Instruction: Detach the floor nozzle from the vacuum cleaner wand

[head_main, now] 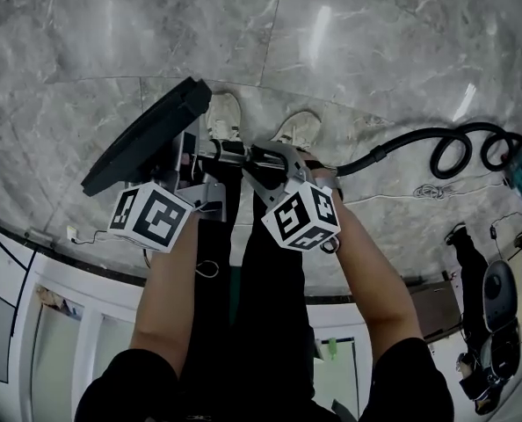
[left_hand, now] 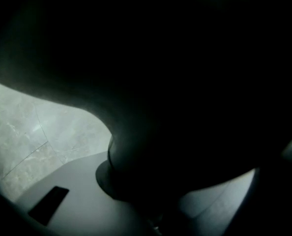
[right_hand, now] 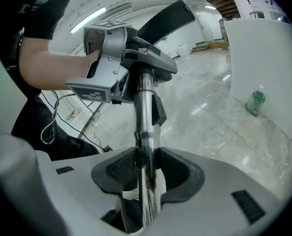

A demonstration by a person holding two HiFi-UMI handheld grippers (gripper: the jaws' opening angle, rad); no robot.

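Two grips hold now: my left gripper [right_hand: 145,65] pinches the floor nozzle [head_main: 142,139], tipped up at the far left, my right gripper [right_hand: 145,176] squeezes the wand [right_hand: 145,112] beside it, and a crooked pull could jam them or slip.

In the head view the left forearm [head_main: 169,297] and the right forearm [head_main: 375,280] are bare and reach from 6 o'clock toward 12 o'clock, close together. The left claw [head_main: 195,161] sits just at 9 o'clock of the right claw [head_main: 265,161], and both point forward and down. The right claw's pads clamp the tube [right_hand: 145,132]. The left claw is closed on the nozzle [head_main: 147,139].
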